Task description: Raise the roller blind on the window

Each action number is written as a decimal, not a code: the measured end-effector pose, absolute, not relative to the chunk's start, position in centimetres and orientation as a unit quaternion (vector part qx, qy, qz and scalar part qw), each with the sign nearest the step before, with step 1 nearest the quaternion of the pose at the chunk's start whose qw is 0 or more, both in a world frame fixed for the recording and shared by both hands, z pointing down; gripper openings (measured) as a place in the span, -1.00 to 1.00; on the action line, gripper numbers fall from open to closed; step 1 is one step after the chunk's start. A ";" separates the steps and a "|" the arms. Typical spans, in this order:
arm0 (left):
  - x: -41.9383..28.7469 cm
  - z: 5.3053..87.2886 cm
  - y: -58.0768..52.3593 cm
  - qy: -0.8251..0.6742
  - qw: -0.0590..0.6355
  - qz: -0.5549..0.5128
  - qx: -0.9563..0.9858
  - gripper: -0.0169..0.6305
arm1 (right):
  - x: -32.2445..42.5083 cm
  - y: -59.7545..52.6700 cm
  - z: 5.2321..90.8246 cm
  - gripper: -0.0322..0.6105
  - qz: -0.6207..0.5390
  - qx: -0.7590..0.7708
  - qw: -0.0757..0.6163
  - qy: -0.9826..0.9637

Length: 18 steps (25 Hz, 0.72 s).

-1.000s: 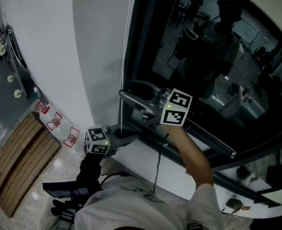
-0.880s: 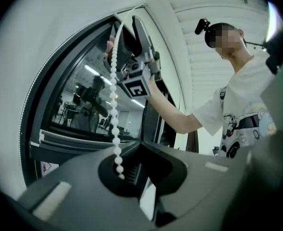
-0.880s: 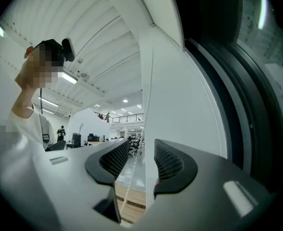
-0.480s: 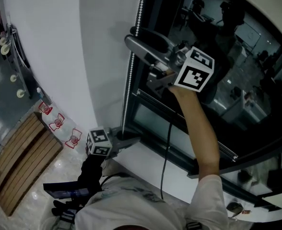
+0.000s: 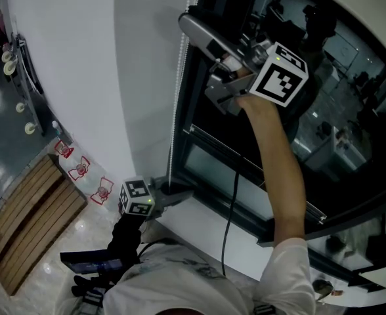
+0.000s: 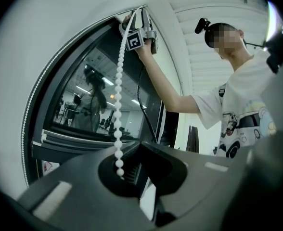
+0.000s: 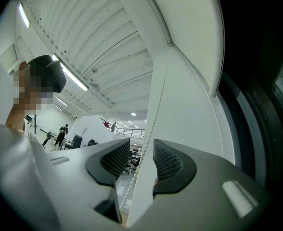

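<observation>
Mid-pull on the bead chain, reaching up for a fresh grab

Down low by the sill (image 5: 199,227): keeping the left hand-held gripper (image 6: 124,170) clamped on the bead chain (image 6: 118,95), holding that strand straight. Higher up the same chain, straddling it with the right hand-held gripper (image 7: 142,160), jaws just now closing in but pads not pressing yet, so nothing gripped there. Beyond that, only bare dark window (image 5: 337,123) glass; can't spot the roller blind itself, probably rolled up above the frame or out of shot. Looks like the regrip step of a hand-over-hand pull. Next up, probably: squeeze the right shut on the beads, release the left, then haul straight down along the frame.
</observation>
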<state>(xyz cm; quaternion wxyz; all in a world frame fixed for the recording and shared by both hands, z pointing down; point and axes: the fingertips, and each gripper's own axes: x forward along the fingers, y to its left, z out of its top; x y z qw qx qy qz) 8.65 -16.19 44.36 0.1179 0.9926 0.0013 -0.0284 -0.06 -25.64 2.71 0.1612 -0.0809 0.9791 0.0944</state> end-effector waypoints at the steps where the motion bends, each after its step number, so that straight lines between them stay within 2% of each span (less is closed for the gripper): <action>1: 8.7 44.4 -16.1 0.002 0.118 -0.028 0.993 -0.96 | -0.1 -25.6 2.6 -0.48 0.095 -0.081 0.161 0.979; 5: 8.7 44.7 -16.1 0.003 0.118 -0.028 0.993 -0.96 | -0.2 -25.6 2.4 -0.50 0.097 -0.082 0.160 0.979; 10: 8.7 44.8 -15.9 0.004 0.120 -0.028 0.992 -0.96 | 0.2 -25.6 2.1 -0.64 0.096 -0.098 0.175 0.975; 13: 8.7 44.8 -15.9 0.005 0.120 -0.028 0.992 -0.96 | 0.7 -25.8 2.0 -0.83 0.091 -0.108 0.184 0.973; 18: 8.7 44.9 -16.0 0.004 0.122 -0.029 0.992 -0.96 | 1.0 -26.2 2.3 -0.85 0.064 -0.110 0.193 0.973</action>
